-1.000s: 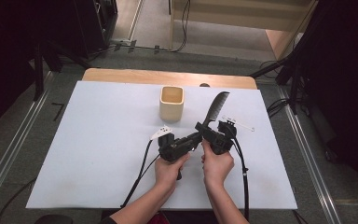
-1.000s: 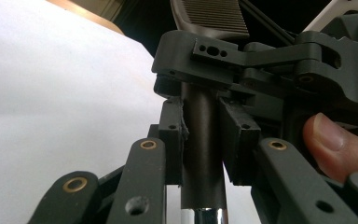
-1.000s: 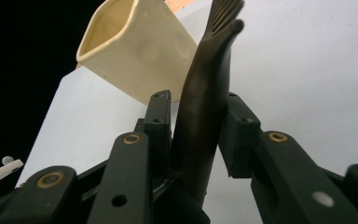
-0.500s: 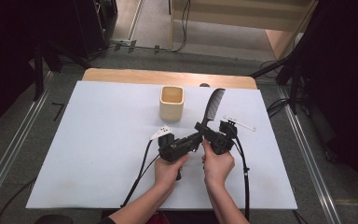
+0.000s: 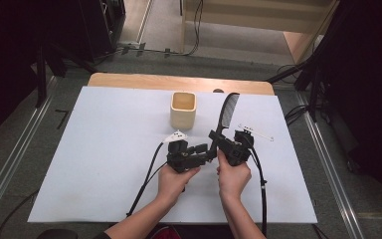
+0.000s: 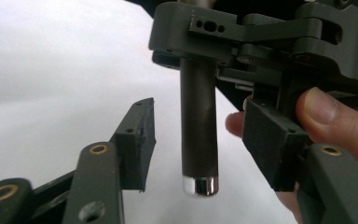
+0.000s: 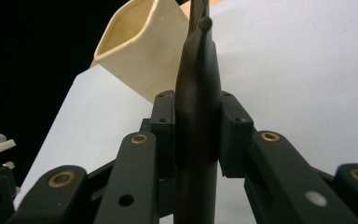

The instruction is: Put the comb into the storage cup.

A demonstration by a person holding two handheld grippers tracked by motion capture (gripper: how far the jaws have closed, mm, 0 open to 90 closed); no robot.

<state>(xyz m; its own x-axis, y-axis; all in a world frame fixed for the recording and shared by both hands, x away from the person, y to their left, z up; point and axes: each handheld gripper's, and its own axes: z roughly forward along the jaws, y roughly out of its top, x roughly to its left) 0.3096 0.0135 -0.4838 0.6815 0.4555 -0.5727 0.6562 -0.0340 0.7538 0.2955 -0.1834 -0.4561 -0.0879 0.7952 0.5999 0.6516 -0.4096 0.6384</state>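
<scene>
Black comb: long, slim, dark, toothed end fanned wide, pointing away from me and up off table. Round handle ends in shiny silver cap. My right claw clamps handle mid-length, pads pressed on both sides. Handle's capped end hangs between pads of my left claw, pads apart from it on both sides after just opening. Comb's toothed end stands just right of cream cup, clear of it.

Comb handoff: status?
Right tool shut on comb. Left tool jaws just opened, handle end between, untouched. Cream cup close beside comb.
</scene>
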